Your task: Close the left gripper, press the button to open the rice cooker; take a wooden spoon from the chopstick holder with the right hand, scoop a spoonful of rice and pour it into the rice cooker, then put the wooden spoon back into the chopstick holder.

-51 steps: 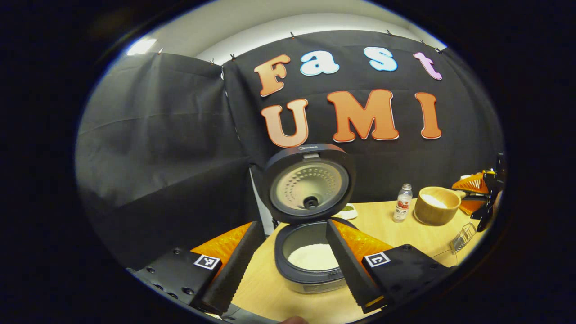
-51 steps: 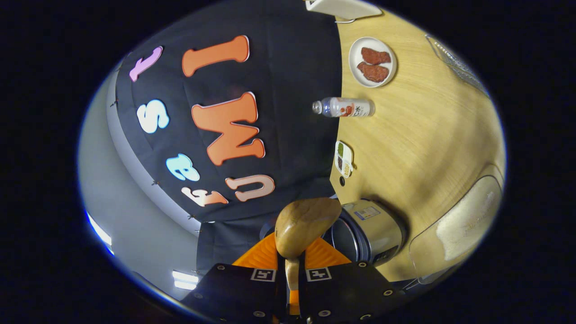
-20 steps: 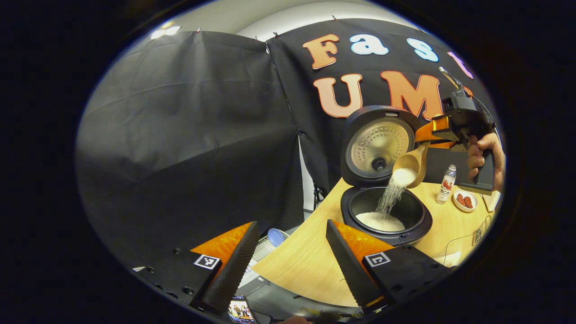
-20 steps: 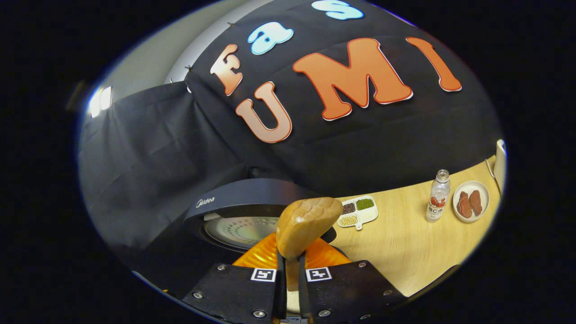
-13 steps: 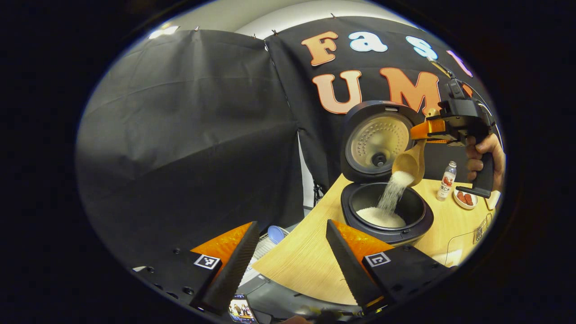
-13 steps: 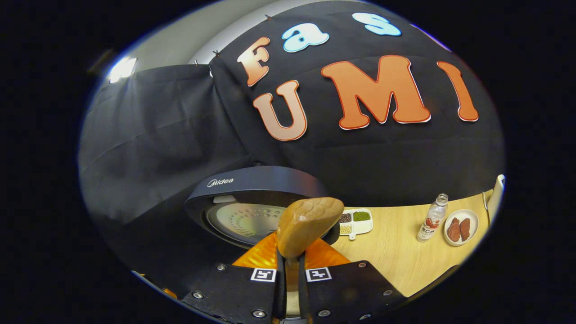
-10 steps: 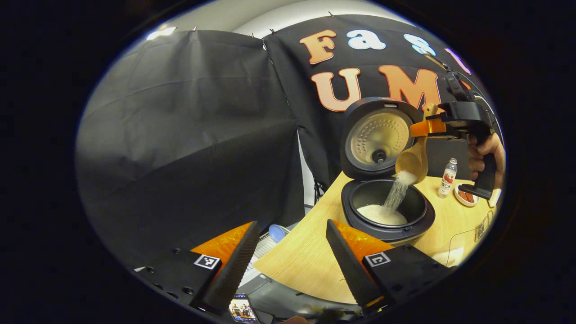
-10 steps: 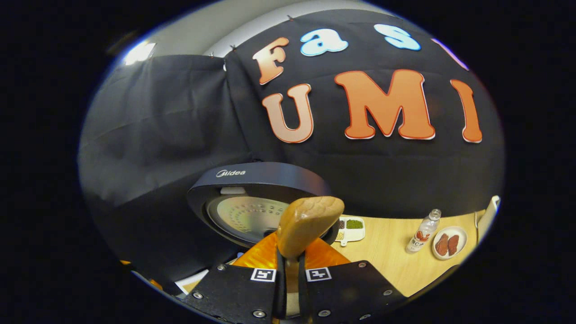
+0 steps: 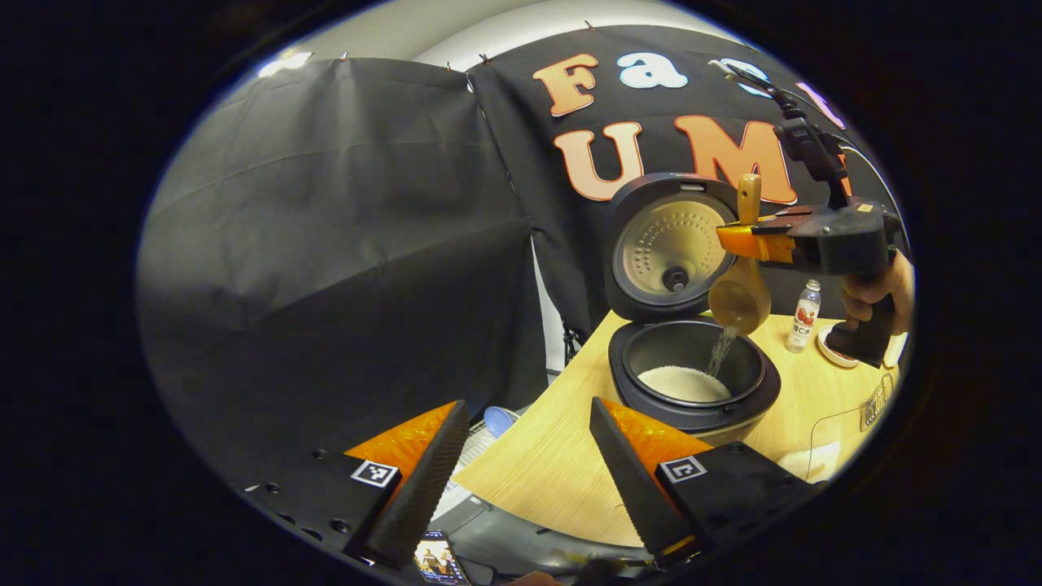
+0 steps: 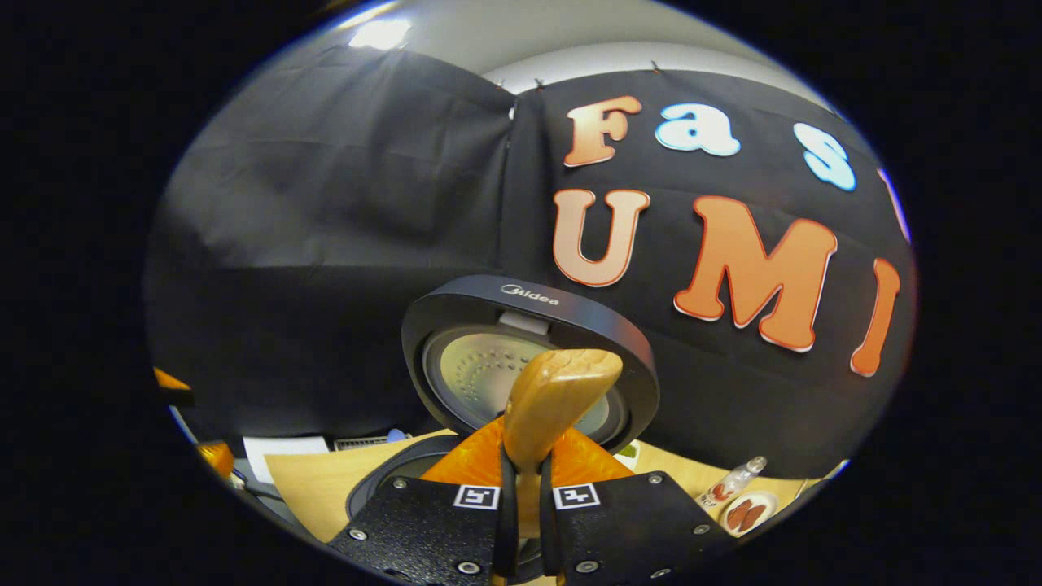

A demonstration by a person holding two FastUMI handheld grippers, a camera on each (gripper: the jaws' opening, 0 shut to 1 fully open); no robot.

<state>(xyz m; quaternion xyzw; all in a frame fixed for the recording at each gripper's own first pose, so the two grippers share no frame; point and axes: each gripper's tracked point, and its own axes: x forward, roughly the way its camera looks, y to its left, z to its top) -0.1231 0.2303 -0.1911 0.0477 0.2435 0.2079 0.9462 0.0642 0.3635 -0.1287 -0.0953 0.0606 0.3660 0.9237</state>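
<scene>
In the left gripper view, the dark round rice cooker (image 9: 693, 382) stands near the left edge of the pale wooden worktop (image 9: 553, 480), its lid (image 9: 669, 248) raised upright and a mound of white rice (image 9: 682, 382) in the pot. The right hand-held gripper (image 9: 737, 242) pinches the handle of the light wooden spoon (image 9: 739, 293) above the pot, bowl tipped down, a thin stream of grains falling in. A hand (image 9: 875, 286) grips its handle. The left hand-held gripper (image 9: 521, 476) hangs off the worktop's near left corner, fingers spread and empty. A small clear bottle (image 9: 805, 314) and a white plate (image 9: 834, 348) sit towards the far right edge.

In the right gripper view, the right hand-held gripper (image 10: 521, 496) clamps the spoon's (image 10: 553, 403) neck.
</scene>
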